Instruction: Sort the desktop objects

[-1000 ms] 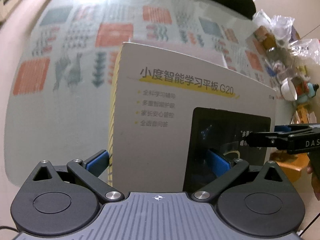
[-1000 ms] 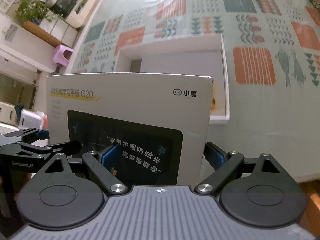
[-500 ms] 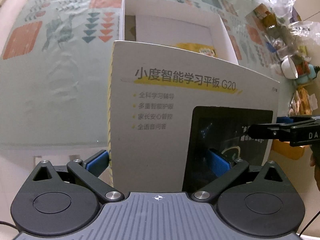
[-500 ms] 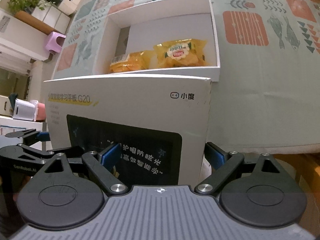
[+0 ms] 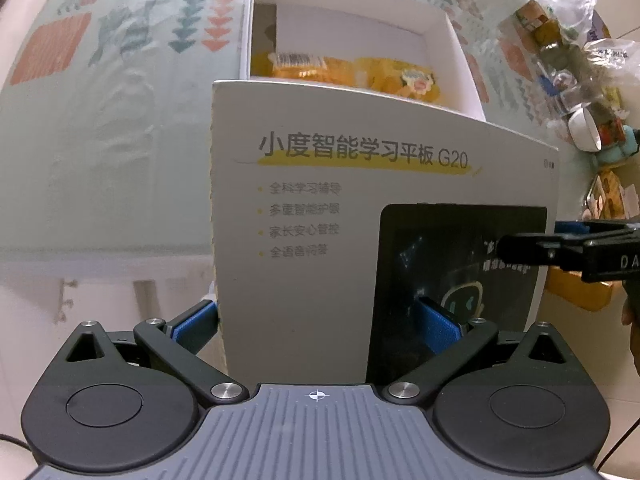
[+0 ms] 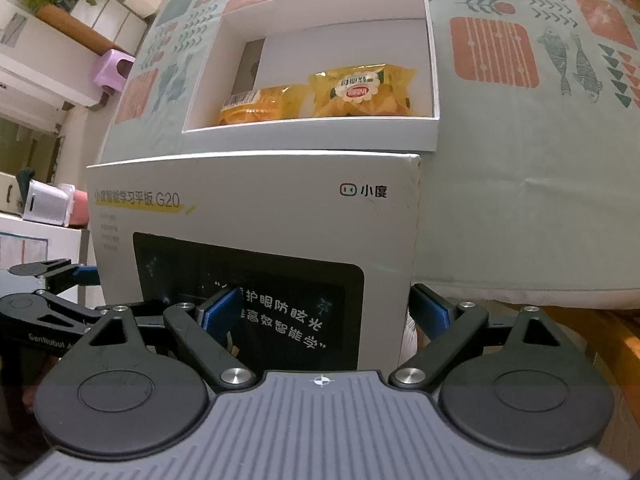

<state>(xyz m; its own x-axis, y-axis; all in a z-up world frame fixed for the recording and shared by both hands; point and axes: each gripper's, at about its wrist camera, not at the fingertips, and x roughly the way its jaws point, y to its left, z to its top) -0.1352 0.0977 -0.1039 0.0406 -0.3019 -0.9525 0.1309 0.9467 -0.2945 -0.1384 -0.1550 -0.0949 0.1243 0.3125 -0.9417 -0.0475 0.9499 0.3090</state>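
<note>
Both grippers hold a white box lid [image 5: 340, 216] printed with Chinese text and a tablet picture; it also shows in the right wrist view [image 6: 256, 208]. My left gripper [image 5: 316, 320] is shut on its left end, my right gripper [image 6: 326, 308] on its right end. The lid is tilted up, near the table's front edge. Behind it the open white box [image 6: 312, 132] lies on the table, holding two yellow snack packets [image 6: 360, 92] along its near wall. The box also shows in the left wrist view [image 5: 460, 52].
A patterned tablecloth [image 6: 520, 140] covers the table. A heap of bagged snacks and small toys [image 5: 568, 72] lies at the right. A purple stool [image 6: 114, 68] and white cabinets stand beyond the table's left side.
The lid has been drawn back toward the table's front edge and off the box. The open box and its two snack packets have come into view behind it.
</note>
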